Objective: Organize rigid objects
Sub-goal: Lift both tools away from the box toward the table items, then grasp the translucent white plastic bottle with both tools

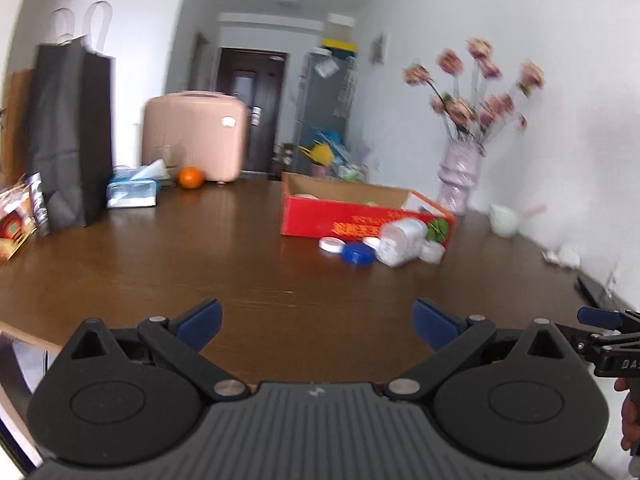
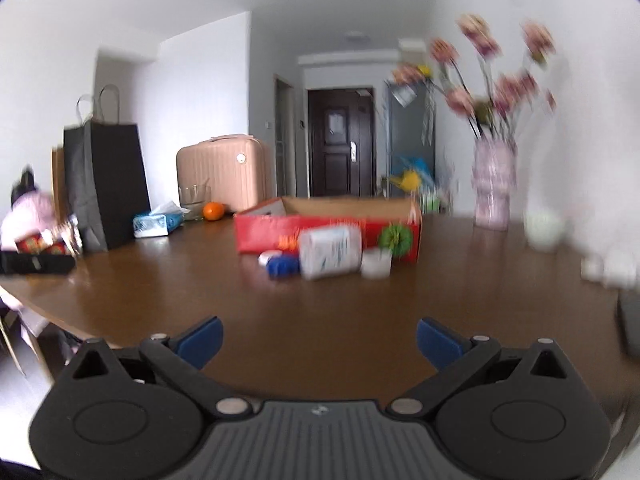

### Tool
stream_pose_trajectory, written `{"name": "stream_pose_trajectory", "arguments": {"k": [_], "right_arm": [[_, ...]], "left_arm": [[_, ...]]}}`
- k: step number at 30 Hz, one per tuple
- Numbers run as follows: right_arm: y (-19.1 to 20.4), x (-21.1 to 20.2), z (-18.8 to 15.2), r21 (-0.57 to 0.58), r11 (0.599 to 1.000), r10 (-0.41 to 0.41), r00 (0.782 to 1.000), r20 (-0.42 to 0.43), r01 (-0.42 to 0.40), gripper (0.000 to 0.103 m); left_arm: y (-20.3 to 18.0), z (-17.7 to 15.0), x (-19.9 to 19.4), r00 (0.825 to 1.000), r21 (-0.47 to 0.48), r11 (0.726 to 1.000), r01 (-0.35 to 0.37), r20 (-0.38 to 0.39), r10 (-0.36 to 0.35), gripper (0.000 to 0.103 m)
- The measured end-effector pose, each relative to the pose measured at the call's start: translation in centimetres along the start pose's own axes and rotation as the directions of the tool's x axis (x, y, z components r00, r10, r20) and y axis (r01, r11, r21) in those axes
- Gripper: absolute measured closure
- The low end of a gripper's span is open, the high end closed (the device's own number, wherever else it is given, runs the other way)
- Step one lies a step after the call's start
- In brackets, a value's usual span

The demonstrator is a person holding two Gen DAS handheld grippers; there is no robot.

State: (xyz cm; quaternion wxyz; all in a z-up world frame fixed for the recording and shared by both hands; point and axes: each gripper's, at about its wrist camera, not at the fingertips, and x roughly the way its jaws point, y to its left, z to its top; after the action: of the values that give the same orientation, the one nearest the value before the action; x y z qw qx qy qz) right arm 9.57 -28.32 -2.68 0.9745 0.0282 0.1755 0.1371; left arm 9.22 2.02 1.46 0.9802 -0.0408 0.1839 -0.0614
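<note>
bag: black paper one (image 1: 70, 132), far left
fruit: orange (image 1: 191, 177) by the tissues (image 1: 132, 192)
vase: pink flowers (image 1: 460, 184), right wall

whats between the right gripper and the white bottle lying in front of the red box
Only bare brown table: the right wrist view shows nothing between the open right gripper and the white bottle.
</note>
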Motion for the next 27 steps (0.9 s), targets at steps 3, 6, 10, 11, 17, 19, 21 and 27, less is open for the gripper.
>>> {"name": "stream_pose_trajectory", "arguments": {"k": [3,6,10,11,17,19,21,27], "right_arm": [[-0.2,-0.3,-0.4,0.047,0.999,-0.001,1.0,-0.017,0.002,0.0],[-0.6,0.2,0.1,0.042,0.998,-0.049,0.999,0.003,0.049,0.0],[-1.9,2.1,1.0,0.069,0.996,-0.059,0.998,-0.018,0.06,0.005],[-2.4,2.9,1.3,0.085,0.995,-0.042,0.999,-0.03,0.044,0.011],[-5.5,11.3,5.2,0.164,0.986,0.03,0.995,-0.097,-0.014,0.048],[-6.4,14.6,7.1,0.175,0.984,0.055,0.992,-0.117,-0.034,0.049],[-7.1,17.8,9.0,0.171,0.984,0.077,0.992,-0.102,-0.058,0.05],[-9.3,26.1,13.0,0.252,0.96,0.154,0.983,-0.099,-0.125,0.05]], "left_arm": [[-0.9,0.8,0.9,0.999,0.0,1.0,-0.015,0.035,0.015,0.0],[-1.3,0.9,2.9,1.0,-0.015,1.0,0.017,-0.018,-0.017,0.0],[-2.0,1.6,6.2,0.995,-0.017,0.999,0.04,-0.086,-0.041,0.0],[-2.2,2.0,7.2,0.995,-0.014,0.999,0.044,-0.09,-0.045,0.0],[-3.5,6.5,15.9,0.985,-0.116,0.989,0.092,-0.137,-0.108,0.03],[-4.1,7.8,19.1,0.98,-0.151,0.982,0.113,-0.147,-0.135,0.04],[-4.7,8.8,22.6,0.976,-0.175,0.978,0.113,-0.163,-0.142,0.045],[-5.2,9.0,29.3,0.935,-0.325,0.927,0.188,-0.23,-0.271,0.056]]}}
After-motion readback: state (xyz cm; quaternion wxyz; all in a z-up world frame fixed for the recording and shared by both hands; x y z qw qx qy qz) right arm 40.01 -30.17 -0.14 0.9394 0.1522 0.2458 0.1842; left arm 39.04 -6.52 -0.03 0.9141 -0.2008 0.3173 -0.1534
